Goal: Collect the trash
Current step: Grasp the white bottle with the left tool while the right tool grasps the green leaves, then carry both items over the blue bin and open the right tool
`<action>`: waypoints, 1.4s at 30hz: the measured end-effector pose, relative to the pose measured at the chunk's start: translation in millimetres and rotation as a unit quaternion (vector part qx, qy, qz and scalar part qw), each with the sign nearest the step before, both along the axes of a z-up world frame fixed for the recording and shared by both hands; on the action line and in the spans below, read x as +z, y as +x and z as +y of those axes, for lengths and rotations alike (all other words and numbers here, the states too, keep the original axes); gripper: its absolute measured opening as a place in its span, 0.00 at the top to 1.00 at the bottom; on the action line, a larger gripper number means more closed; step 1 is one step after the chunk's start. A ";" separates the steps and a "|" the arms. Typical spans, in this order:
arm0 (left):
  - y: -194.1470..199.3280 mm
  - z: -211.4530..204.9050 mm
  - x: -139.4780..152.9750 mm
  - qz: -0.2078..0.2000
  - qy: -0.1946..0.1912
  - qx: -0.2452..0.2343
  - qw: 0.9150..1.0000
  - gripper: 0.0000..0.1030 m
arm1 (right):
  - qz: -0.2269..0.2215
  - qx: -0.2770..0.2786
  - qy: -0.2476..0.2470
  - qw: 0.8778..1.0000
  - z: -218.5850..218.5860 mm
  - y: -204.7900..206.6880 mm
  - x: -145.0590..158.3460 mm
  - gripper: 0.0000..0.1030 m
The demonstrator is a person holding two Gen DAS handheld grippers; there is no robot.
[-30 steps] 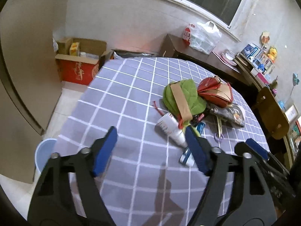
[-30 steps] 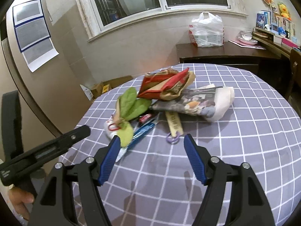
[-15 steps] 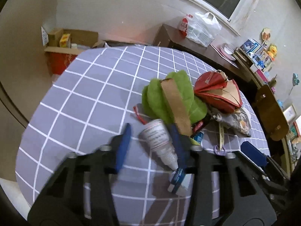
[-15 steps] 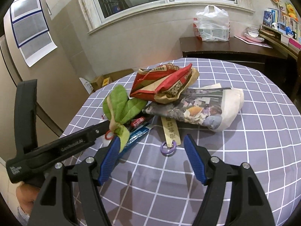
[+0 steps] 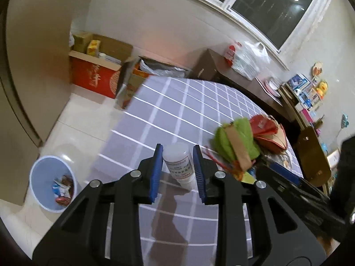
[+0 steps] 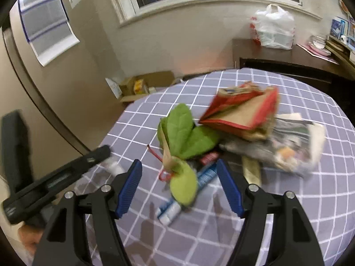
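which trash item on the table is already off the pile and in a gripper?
The small white plastic bottle with a printed label, clamped between the left gripper fingers. The green leaves, red paper bag and newspaper bundle lie untouched.

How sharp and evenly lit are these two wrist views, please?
Left wrist view: the white bottle in the left gripper is sharp, the green leaf pile smeared, and the window reflects a lamp. Right wrist view: the trash pile is motion-blurred, and gripper shadows fall on the tablecloth.
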State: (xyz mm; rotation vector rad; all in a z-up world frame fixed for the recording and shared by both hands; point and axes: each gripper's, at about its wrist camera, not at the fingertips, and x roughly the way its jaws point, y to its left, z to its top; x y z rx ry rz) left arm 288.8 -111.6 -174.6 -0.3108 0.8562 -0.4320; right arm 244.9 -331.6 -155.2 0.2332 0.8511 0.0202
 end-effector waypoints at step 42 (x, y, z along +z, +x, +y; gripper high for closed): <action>-65.6 301.6 -14.8 0.004 0.012 0.200 0.980 0.74 | 0.003 0.250 0.013 0.968 329.3 18.4 -16.9 0.94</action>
